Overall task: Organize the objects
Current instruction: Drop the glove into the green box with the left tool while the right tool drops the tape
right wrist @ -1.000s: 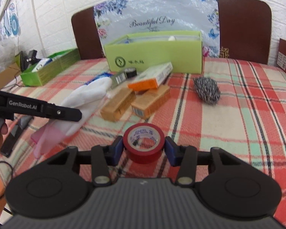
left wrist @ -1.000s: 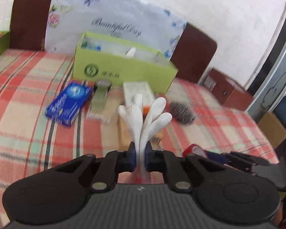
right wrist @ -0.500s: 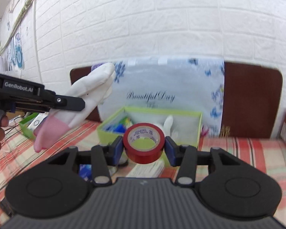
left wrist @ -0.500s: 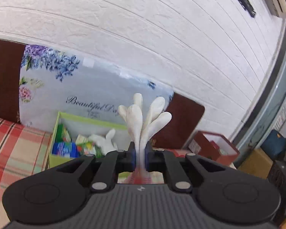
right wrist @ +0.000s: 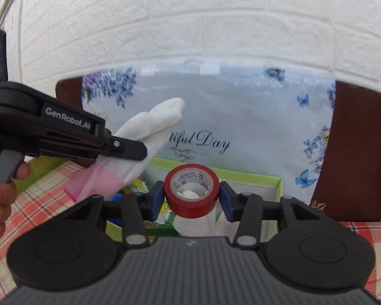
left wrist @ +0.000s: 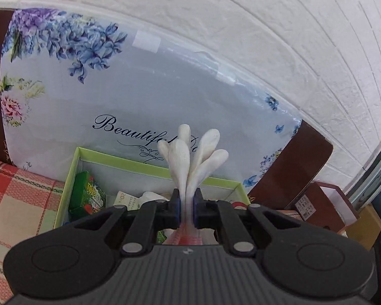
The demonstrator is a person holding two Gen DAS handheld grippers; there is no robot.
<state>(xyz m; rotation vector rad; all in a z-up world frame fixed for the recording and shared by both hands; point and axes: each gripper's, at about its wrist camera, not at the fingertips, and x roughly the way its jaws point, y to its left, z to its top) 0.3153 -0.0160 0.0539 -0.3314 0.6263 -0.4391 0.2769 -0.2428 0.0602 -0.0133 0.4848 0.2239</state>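
My left gripper (left wrist: 187,209) is shut on a white glove (left wrist: 190,157) with a pink cuff, its fingers pointing up, held above the green box (left wrist: 149,164). The same glove (right wrist: 149,132) and left gripper (right wrist: 129,150) show at the left of the right wrist view. My right gripper (right wrist: 192,198) is shut on a red tape roll (right wrist: 192,190), held over the green box (right wrist: 251,178). The box holds a green packet (left wrist: 87,195) and other small items, partly hidden by the grippers.
A floral bag reading "Beautiful Day" (left wrist: 129,101) leans on a brown headboard (right wrist: 358,157) behind the box. A plaid cloth (left wrist: 15,203) covers the surface. A white brick wall (right wrist: 190,25) stands behind. Boxes (left wrist: 325,206) sit at the right.
Both grippers have lifted off the plaid surface and moved forward to the green box, each keeping its load. The box now fills the low centre of both views.
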